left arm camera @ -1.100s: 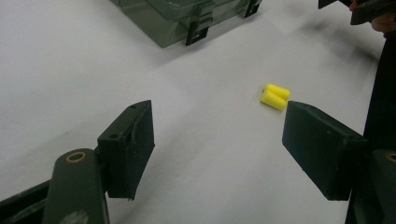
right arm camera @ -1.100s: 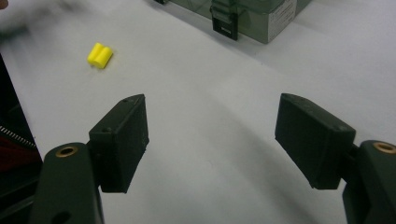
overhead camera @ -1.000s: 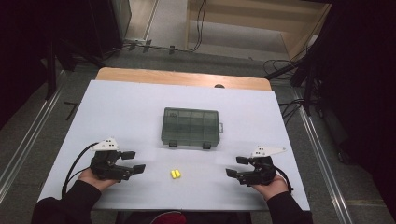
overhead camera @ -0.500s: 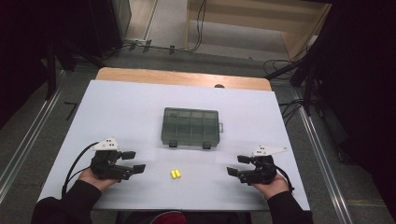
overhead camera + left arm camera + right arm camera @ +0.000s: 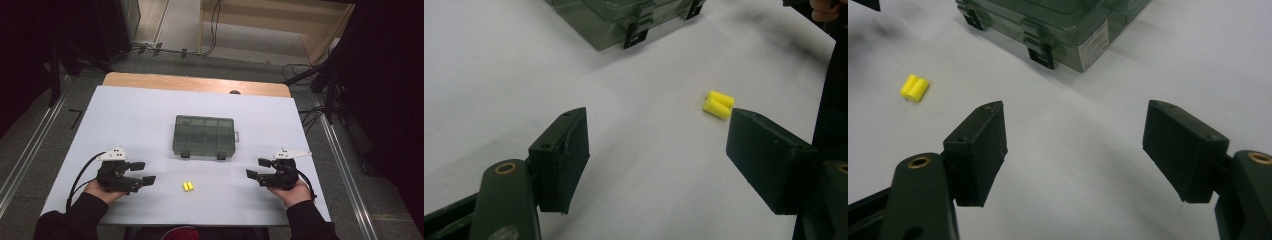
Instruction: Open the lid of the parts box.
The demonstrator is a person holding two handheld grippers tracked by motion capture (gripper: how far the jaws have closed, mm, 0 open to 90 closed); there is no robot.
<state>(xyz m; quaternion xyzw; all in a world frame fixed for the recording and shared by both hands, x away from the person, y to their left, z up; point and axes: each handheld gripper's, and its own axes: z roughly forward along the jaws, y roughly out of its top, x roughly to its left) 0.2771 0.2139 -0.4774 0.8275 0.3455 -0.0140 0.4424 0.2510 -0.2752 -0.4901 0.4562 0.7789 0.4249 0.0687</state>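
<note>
A smoky grey plastic compartment box (image 5: 204, 136) lies closed at the middle of the white table, its two black latches facing me. Two small yellow foam earplugs (image 5: 188, 187) lie side by side in front of it. The same earplugs (image 5: 719, 104) sit just beyond my left jaws, and the earplugs (image 5: 915, 87) appear far left past my right jaws. My left gripper (image 5: 143, 172) rests near the front left, open and empty. My right gripper (image 5: 259, 169) rests near the front right, open and empty. The box (image 5: 1058, 27) is ahead of the right jaws.
The white table top (image 5: 125, 125) has a wooden strip (image 5: 195, 84) along its far edge. Cables and dark stands lie on the floor behind and to the right. Metal rails run along both sides of the table.
</note>
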